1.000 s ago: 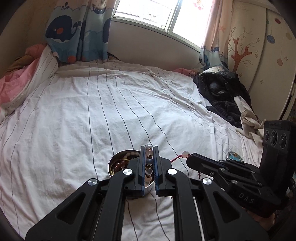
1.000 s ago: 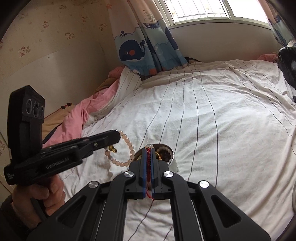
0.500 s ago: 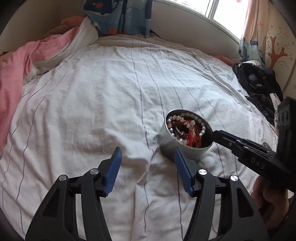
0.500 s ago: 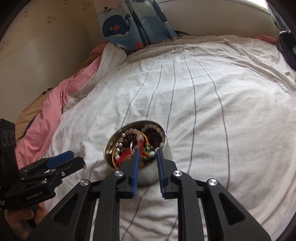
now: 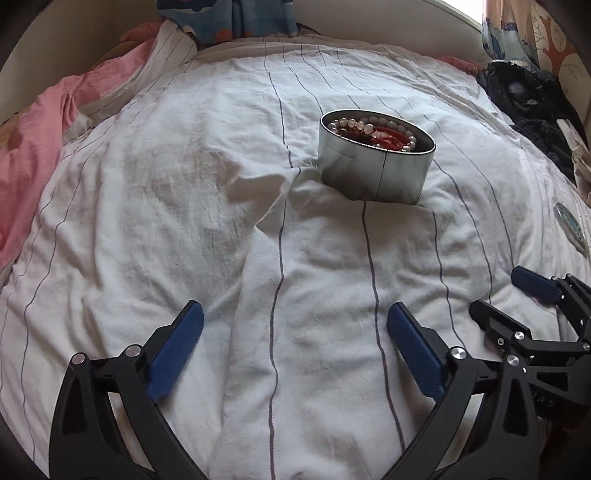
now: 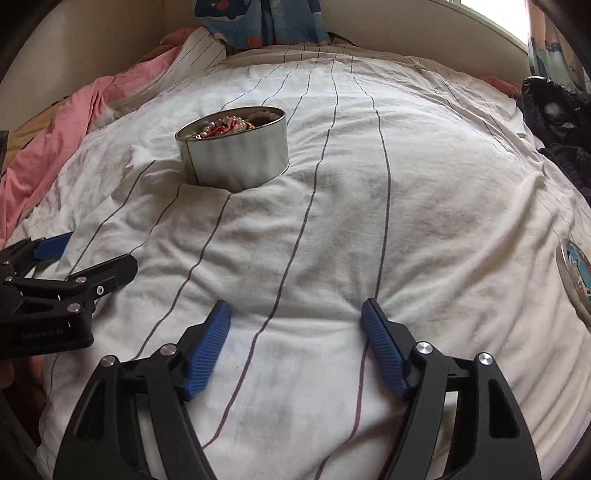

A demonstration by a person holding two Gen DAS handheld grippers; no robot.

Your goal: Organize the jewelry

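A round silver tin [image 5: 373, 166] stands on the white striped bed sheet [image 5: 184, 206]. It holds pale bead bracelets [image 5: 354, 123] and red corded jewelry [image 5: 388, 134]. The tin also shows in the right wrist view [image 6: 236, 155], with the jewelry [image 6: 225, 123] inside. My left gripper [image 5: 295, 325] is open and empty, low over the sheet, well short of the tin. My right gripper [image 6: 295, 314] is open and empty, also back from the tin. The right gripper shows at the right edge of the left view [image 5: 509, 295]. The left gripper shows at the left edge of the right view [image 6: 81, 254].
The tin's lid [image 6: 574, 273] lies on the sheet at the right; it also shows in the left wrist view [image 5: 570, 225]. A pink blanket [image 5: 33, 140] is bunched at the left. Dark clothes [image 5: 528, 96] lie at the far right. A whale curtain [image 6: 258, 18] hangs behind the bed.
Both grippers held bracelets over the tin a second ago, then opened and dropped them in. Both have since pulled back from the tin and stand wide open.
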